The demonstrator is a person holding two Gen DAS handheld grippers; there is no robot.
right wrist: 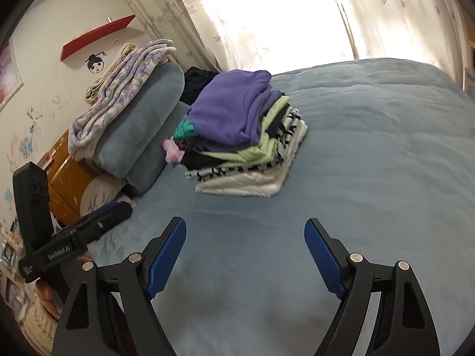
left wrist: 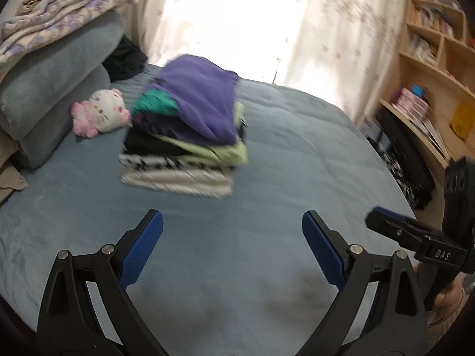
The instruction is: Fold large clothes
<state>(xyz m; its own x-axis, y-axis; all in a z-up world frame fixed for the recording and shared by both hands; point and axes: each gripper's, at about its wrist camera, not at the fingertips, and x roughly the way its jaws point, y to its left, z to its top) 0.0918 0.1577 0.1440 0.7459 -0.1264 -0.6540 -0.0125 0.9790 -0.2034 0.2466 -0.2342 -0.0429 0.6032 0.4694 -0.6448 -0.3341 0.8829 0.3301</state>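
Both grippers hang over bare bed, jaws apart, nothing held. Left gripper [left wrist: 232,231] low centre in the left view; right gripper [right wrist: 245,238] low centre in the right view. Each also shows at the edge of the other's frame.

Stack [right wrist: 240,136] of folded clothes sits on the bed [right wrist: 371,163], centre-left in both views, well apart from both grippers. About 5 layers can be told:
- purple top [right wrist: 228,112] uppermost, fleecy, thick, with a teal print [right wrist: 183,129] at its near-left corner
- dark layer under it
- pale green piece [right wrist: 261,151]
- black-and-white patterned piece
- white piece [right wrist: 246,185] at the base, smooth, slight sheen

Edges roughly squared, the purple top bulging and sitting a little skewed. The left view is motion-blurred; fine detail there is unreliable.

Handling, as judged: all soft, limp, light. Any piece would sag if pinched at 1 point; 2 holds at corners or along 1 hem would likely keep a large garment spread. The fleece looks grippy and bulky. The white piece may slide. Lifting the stack by its top layer alone would probably spill it.

No unfolded garment lies within reach in either view. A dark heap [right wrist: 197,81] lies behind the stack near the curtain [right wrist: 267,14]; what it is cannot be told.

Around: grey-blue bolsters [right wrist: 142,136] at left, a floral blanket [right wrist: 121,83] draped on them, a pink-and-white plush [left wrist: 99,112] just beside the stack. Bed cover soft, matte, lightly creased. Bookshelf [left wrist: 430,59] at the right of the left view.
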